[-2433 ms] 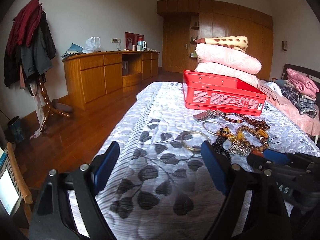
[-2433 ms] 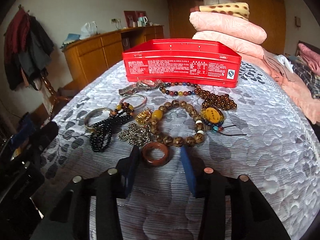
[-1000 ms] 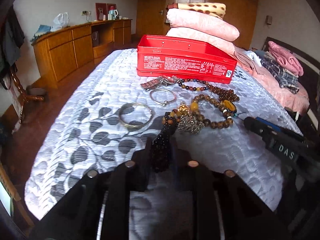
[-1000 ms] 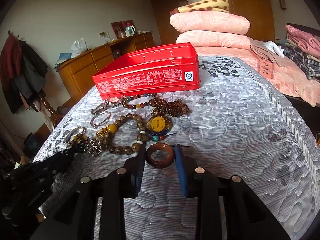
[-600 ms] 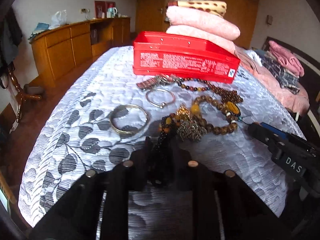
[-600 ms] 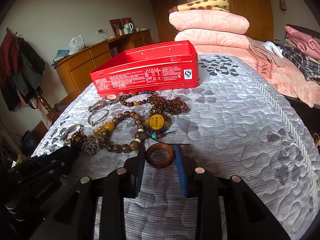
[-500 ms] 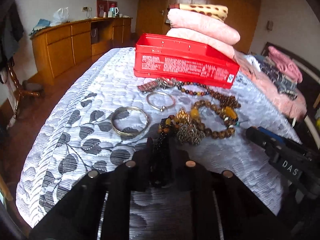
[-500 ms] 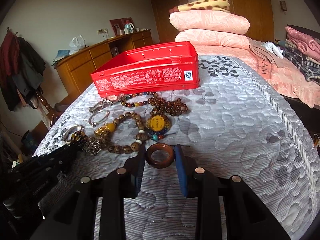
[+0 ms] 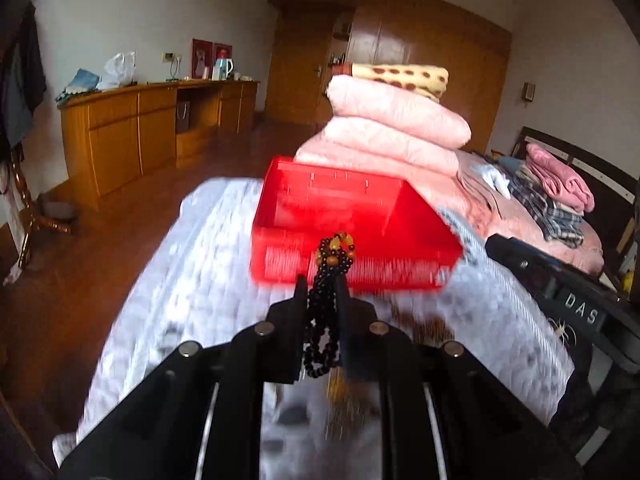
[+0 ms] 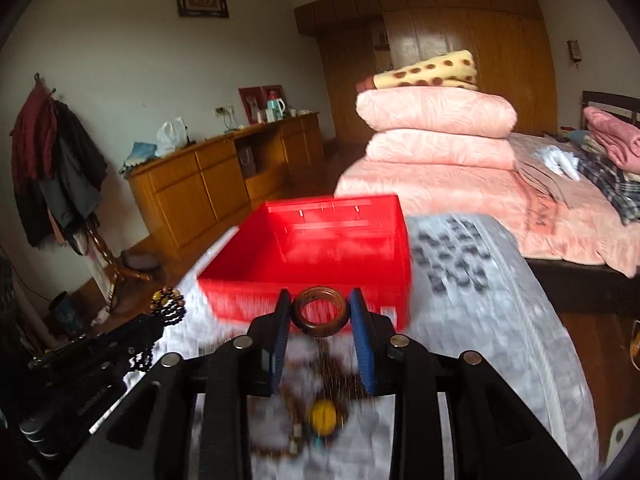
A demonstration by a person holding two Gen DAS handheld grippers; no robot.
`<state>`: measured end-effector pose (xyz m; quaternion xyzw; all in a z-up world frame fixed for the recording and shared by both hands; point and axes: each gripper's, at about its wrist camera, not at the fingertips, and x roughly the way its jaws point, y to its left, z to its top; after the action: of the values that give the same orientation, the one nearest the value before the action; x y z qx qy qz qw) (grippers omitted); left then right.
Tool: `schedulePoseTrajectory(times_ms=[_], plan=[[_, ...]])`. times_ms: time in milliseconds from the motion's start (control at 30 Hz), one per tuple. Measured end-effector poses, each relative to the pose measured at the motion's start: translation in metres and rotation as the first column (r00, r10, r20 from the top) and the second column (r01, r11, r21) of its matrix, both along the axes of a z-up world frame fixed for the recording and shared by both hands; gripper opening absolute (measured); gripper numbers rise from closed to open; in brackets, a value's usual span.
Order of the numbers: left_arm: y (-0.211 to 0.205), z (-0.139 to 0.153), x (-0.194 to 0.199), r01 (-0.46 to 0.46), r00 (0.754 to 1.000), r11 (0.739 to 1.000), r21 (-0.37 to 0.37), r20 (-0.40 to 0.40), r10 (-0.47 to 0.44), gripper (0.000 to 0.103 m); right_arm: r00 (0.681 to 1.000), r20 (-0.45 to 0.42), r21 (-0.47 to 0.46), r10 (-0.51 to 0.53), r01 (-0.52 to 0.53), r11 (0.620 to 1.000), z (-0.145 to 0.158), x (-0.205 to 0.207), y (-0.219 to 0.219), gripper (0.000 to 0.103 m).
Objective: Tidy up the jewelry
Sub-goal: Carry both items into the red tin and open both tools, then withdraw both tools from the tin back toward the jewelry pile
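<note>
Left claw (image 9: 322,292) pressed nearly together, pinching a black bead strand (image 9: 325,312); strand looped up past the fingertips, amber beads at its top, the rest dangling between the fingers. Seen also from the right wrist view as a dark arm low at left, beads (image 10: 168,306) bunched at its tip. Right claw (image 10: 320,314) spread only as wide as a brown ring (image 10: 319,317), gripping it by its outer edge, blue pads touching both sides, the hole facing the camera.

Both claws raised above the bed (image 9: 176,280), just short of the near wall of a red box (image 9: 352,216). Box open on top, inside bare as far as visible, resting on the grey quilt near the bed's left edge. Open quilt to the box's right; wooden floor (image 9: 100,216) dropping away beyond the left edge. Stacked pink bedding (image 10: 436,136) right behind the box, walling off the far side. Long wooden dresser (image 9: 152,124) well apart, along the left wall.

Quilt and box walls smeared by blur, print on the box unreadable. Below the right claw, a pile of brown beads with a yellow pendant (image 10: 323,414), blurred and partly hidden by the fingers; separate pieces impossible to tell apart. Same pile in the left wrist view only a brown smudge (image 9: 424,326) behind the claw.
</note>
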<state>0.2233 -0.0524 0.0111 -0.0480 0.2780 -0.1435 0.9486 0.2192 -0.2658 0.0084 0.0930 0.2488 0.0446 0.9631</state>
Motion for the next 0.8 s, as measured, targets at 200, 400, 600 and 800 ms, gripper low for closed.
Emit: schedulePoseTrajectory(times_ms=[200,400,600,800], plan=[[-0.02,0.01,0.082,-0.007,1.0,1.0,-0.007,-0.016,0.007,0.013,0.999,-0.045,0.021,0.001,0.0,1.0,-0.004,0.07,-0.012,0.03],[-0.031,-0.009,0.132,-0.011,0.997,1.0,0.011,-0.076,0.012,0.015,0.995,-0.105,0.03,0.001,0.003,1.0,-0.026,0.116,-0.017,0.035],[-0.021,-0.013,0.128,-0.033,0.999,0.999,0.011,-0.039,0.034,0.065,0.994,-0.105,0.035,-0.022,0.026,0.999,-0.032,0.116,-0.025,0.053],[-0.008,0.003,0.097,-0.058,0.997,0.998,0.027,0.044,0.056,0.09,0.996,-0.071,0.014,-0.054,0.055,0.998,-0.025,0.09,-0.029,0.085]])
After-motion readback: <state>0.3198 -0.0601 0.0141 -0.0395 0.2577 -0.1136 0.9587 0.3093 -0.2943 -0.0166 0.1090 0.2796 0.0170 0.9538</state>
